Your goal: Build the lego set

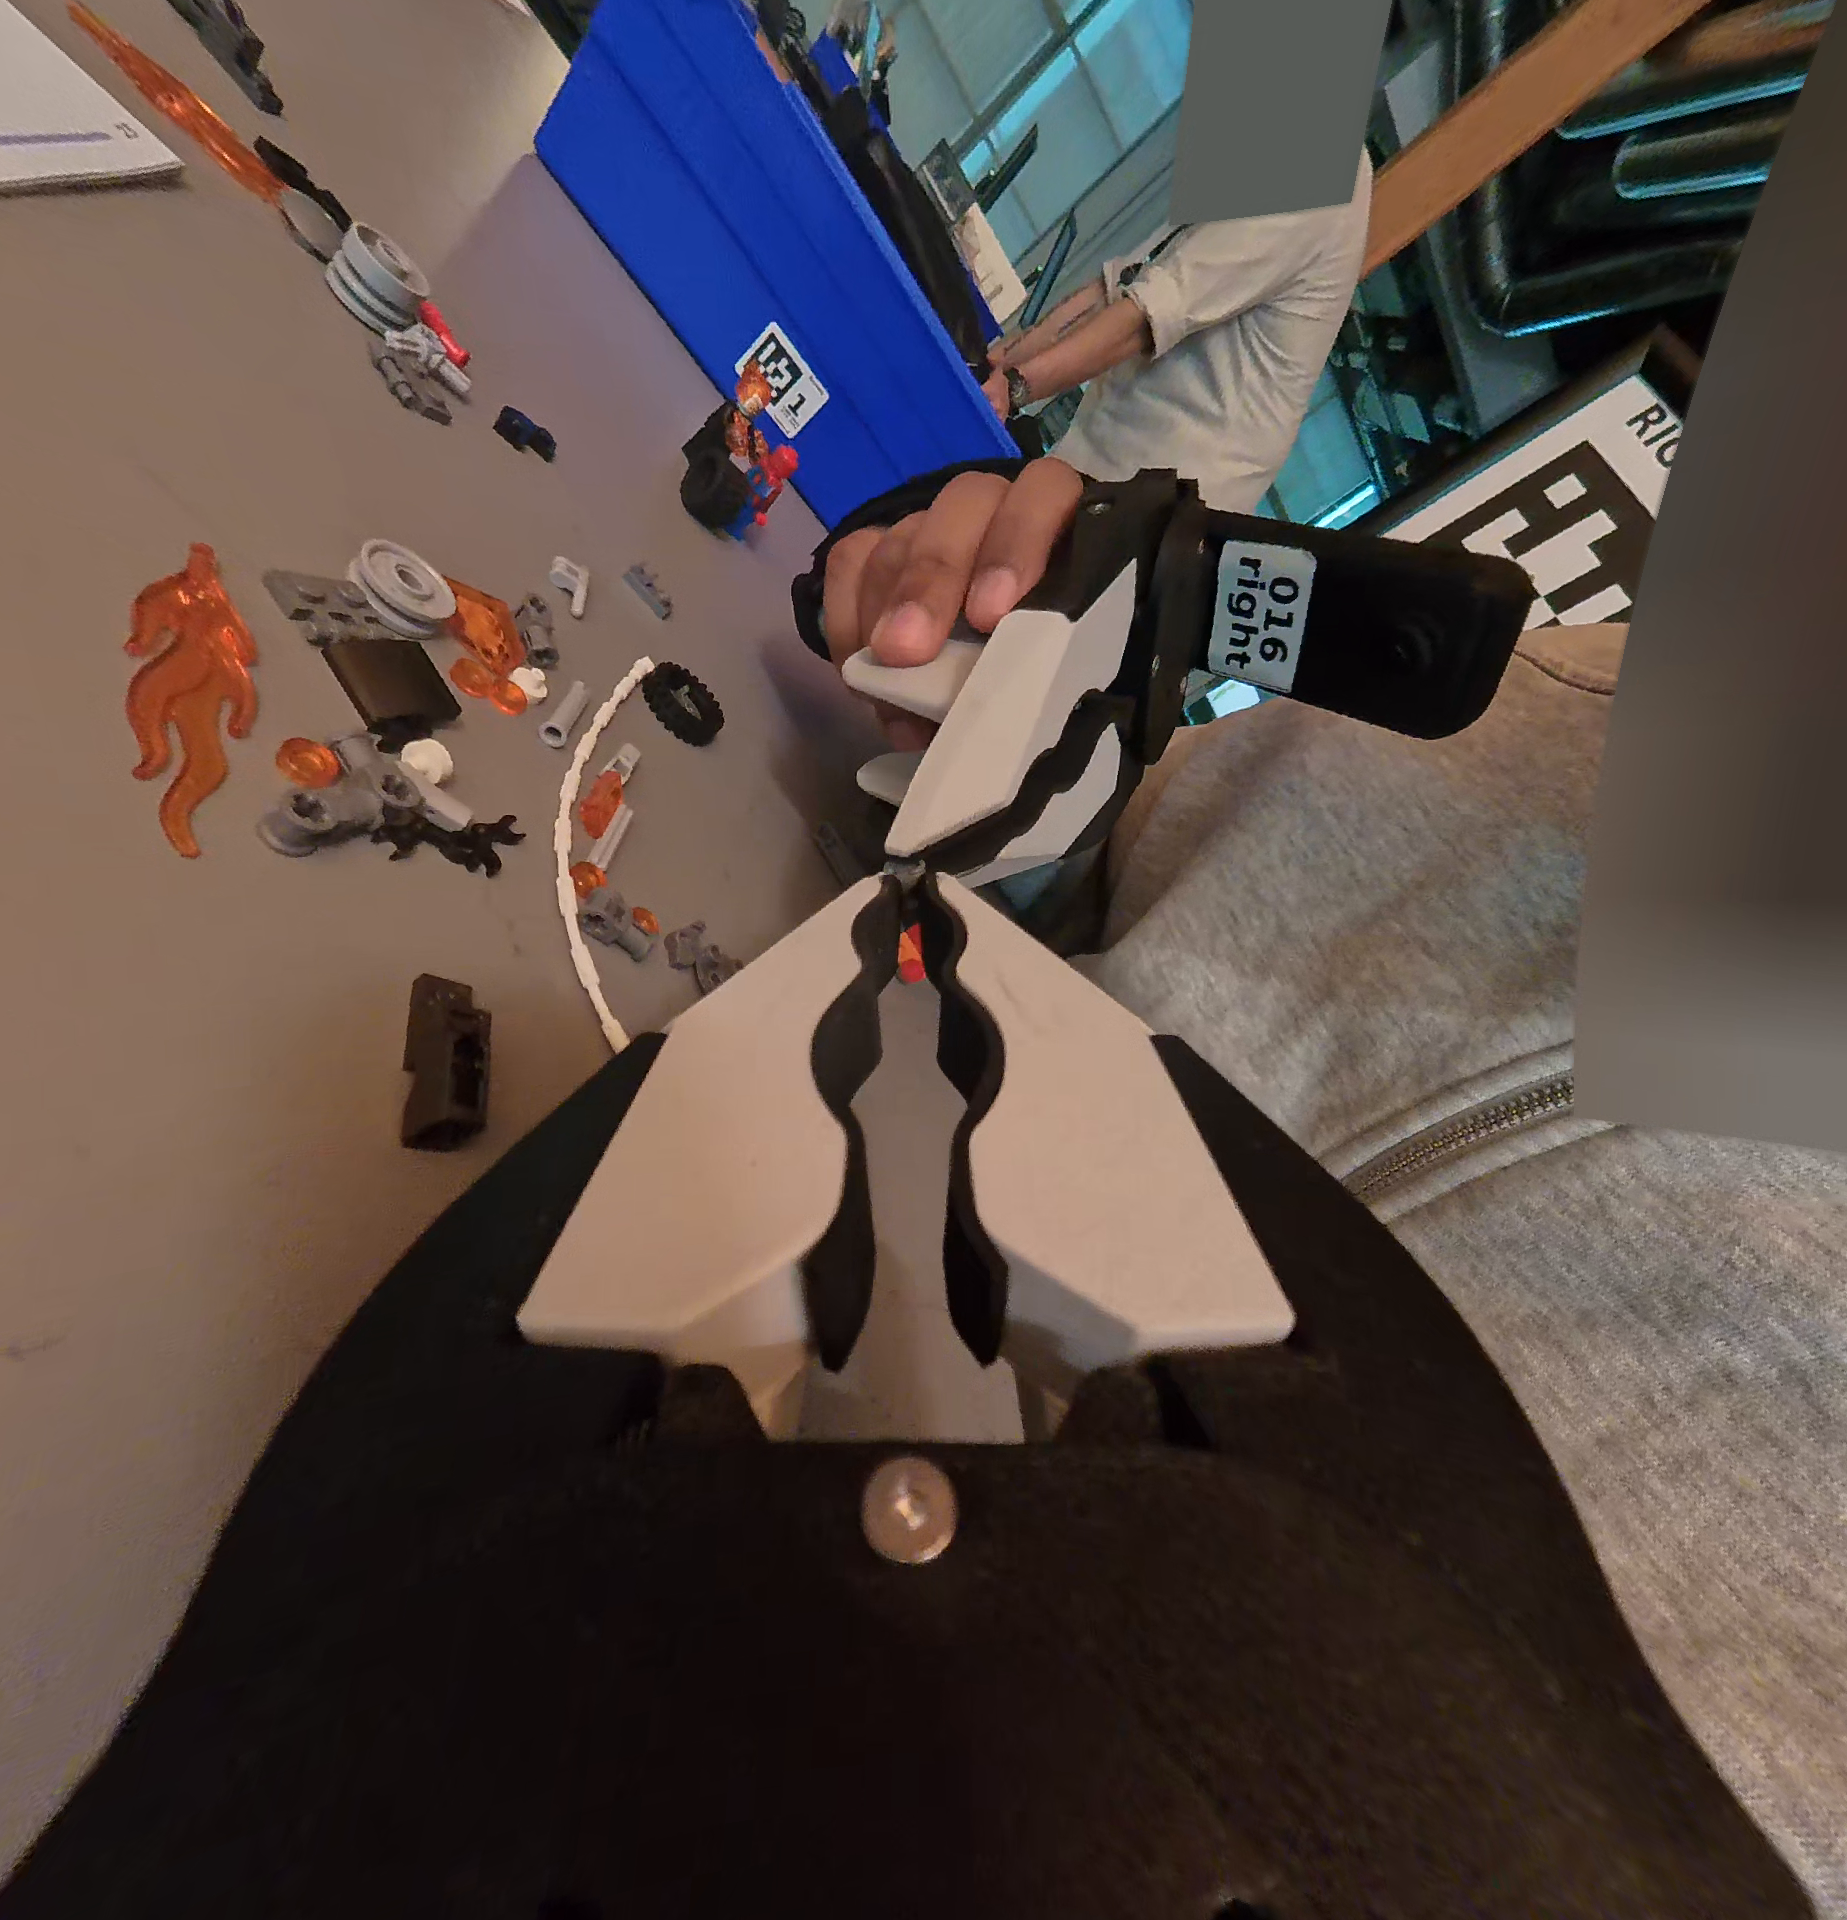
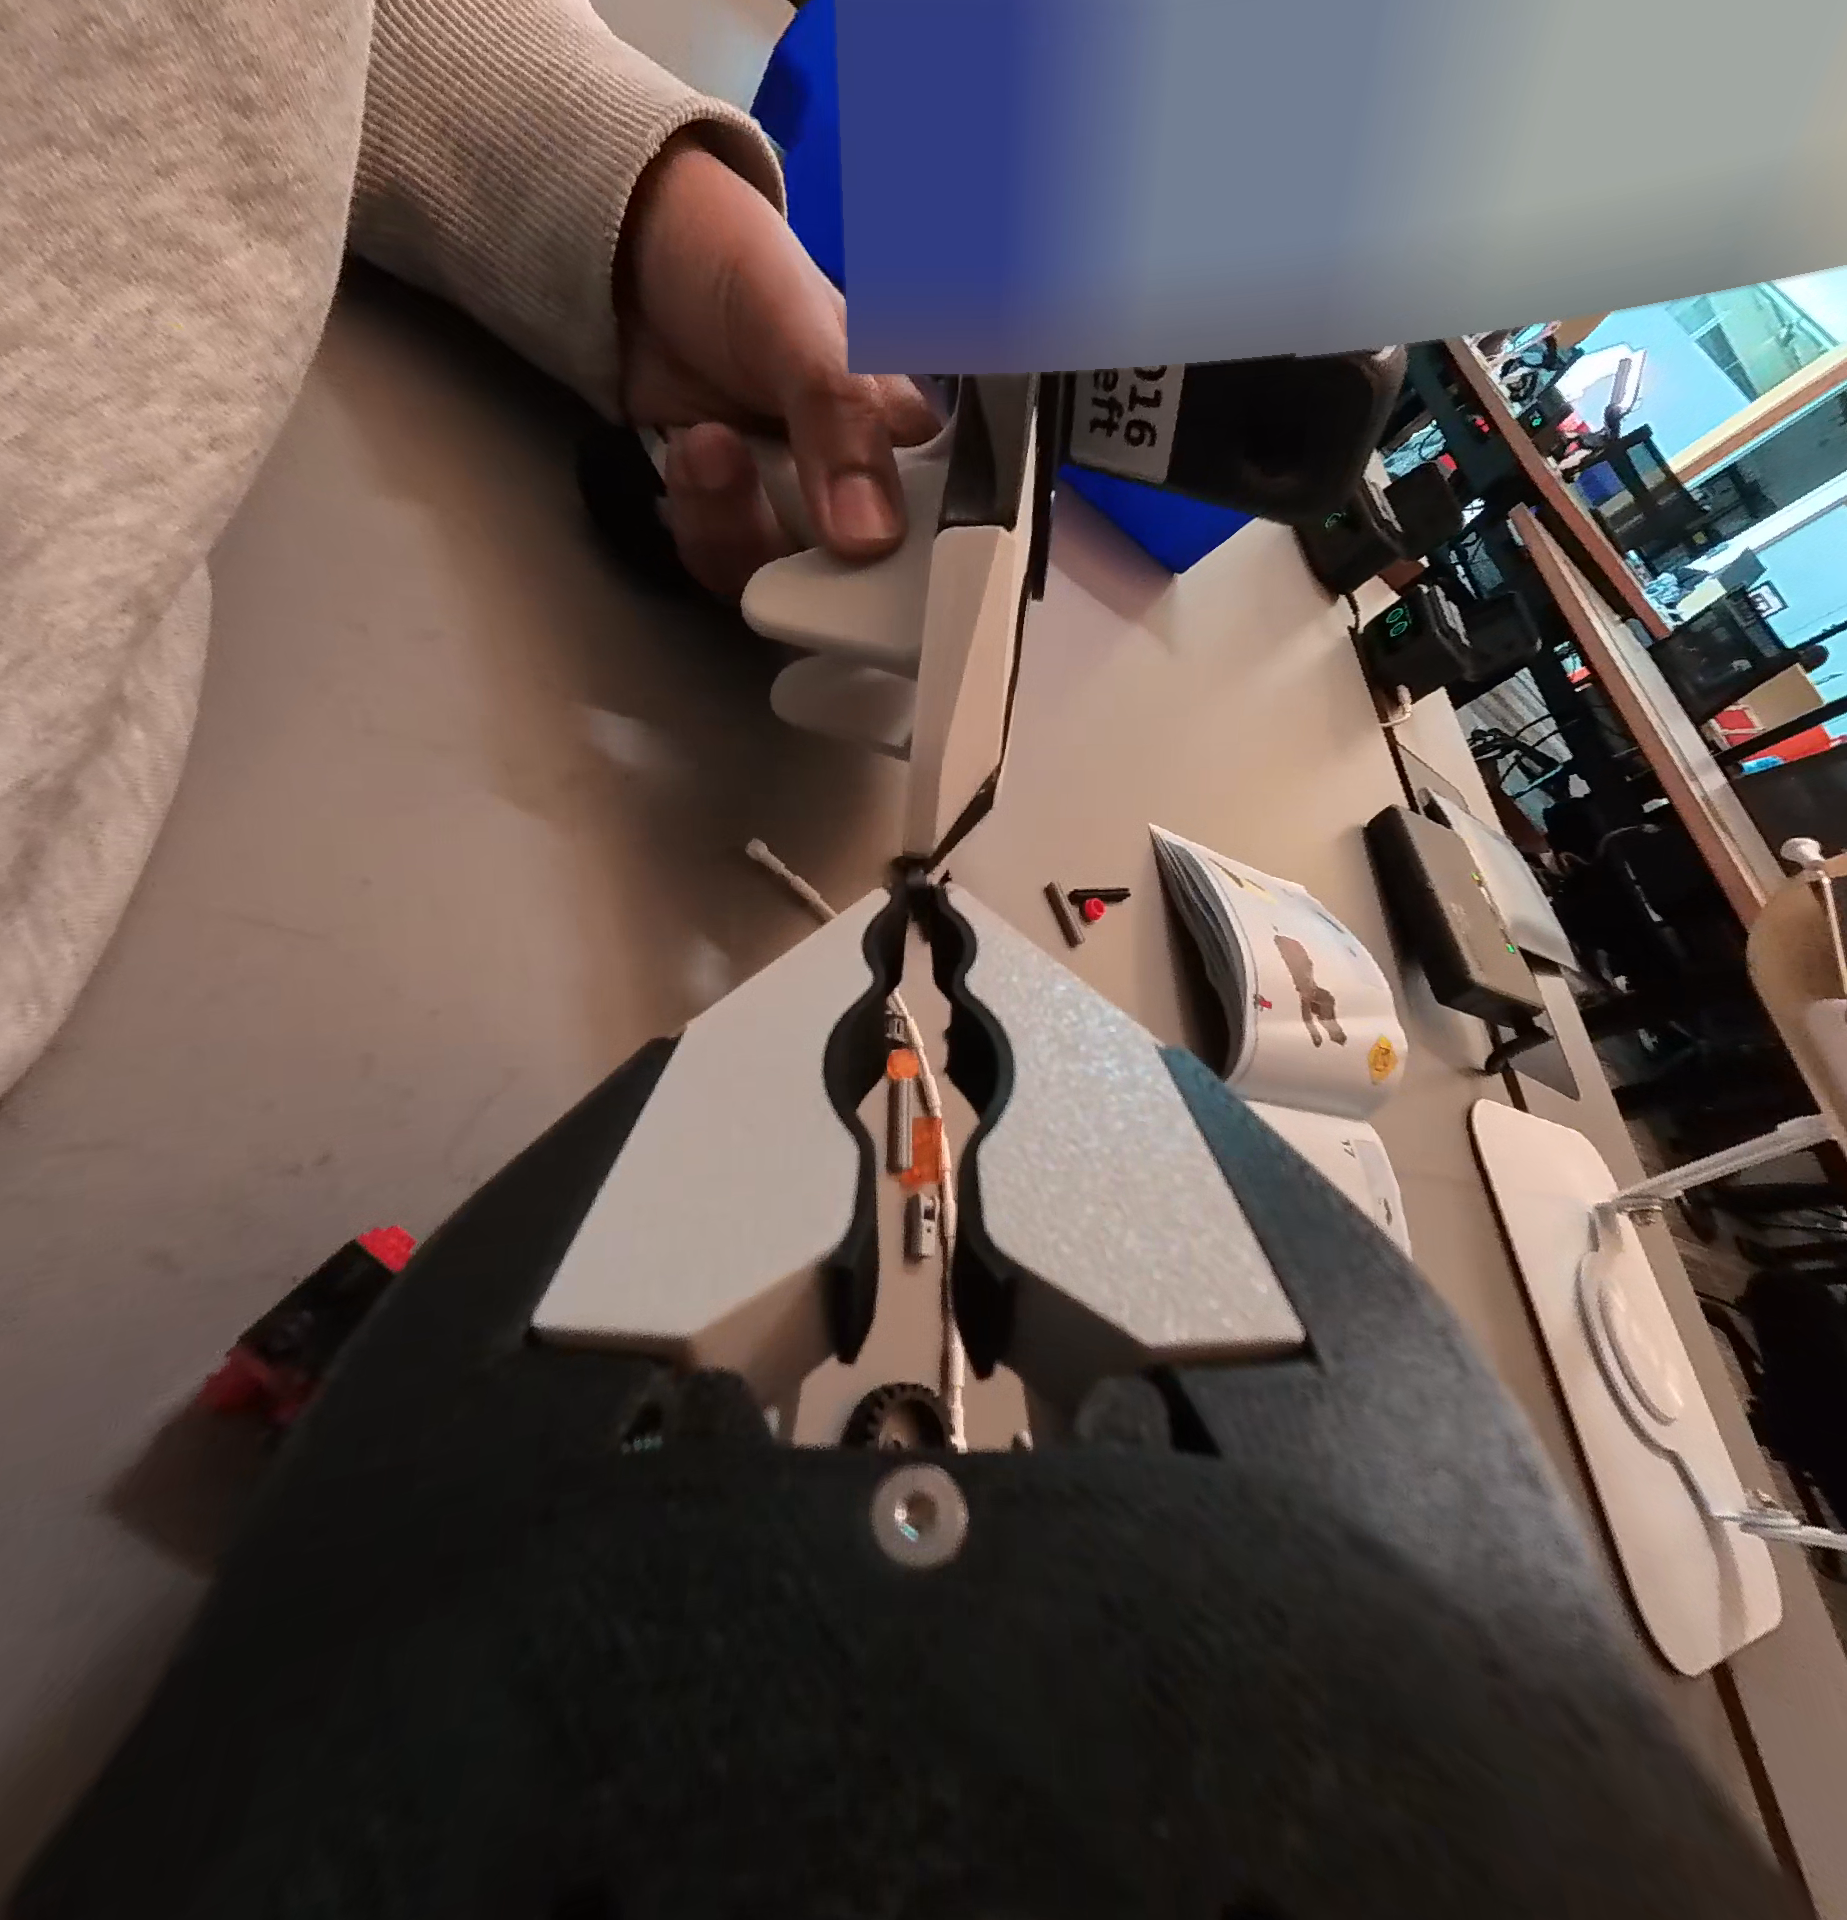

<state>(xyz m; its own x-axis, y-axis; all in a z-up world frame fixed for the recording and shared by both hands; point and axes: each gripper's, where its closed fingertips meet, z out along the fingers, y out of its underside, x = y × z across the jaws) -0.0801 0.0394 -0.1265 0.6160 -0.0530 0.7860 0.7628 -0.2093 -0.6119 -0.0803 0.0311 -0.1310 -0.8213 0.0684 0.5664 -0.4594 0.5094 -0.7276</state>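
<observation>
In the left wrist view my left gripper [image 1: 903, 885] is shut, its tips pinching a small grey lego piece [image 1: 903, 871] held above the table edge. My right gripper [image 1: 901, 860] comes in from the upper right and meets it tip to tip, shut on the same piece. A red and orange bit [image 1: 911, 951] shows through the gap behind my left pads. In the right wrist view my right gripper [image 2: 914, 896] is shut at the tips on the small dark-looking piece [image 2: 911, 875], and the left gripper [image 2: 917, 857] comes down onto it from above.
Loose parts lie on the grey table [image 1: 171, 1039]: an orange flame [image 1: 186, 686], a white chain [image 1: 576, 831], a black tyre [image 1: 682, 703], a dark block [image 1: 446, 1075]. A blue bin [image 1: 753, 239] stands behind. An open booklet [image 2: 1283, 987] lies at the right.
</observation>
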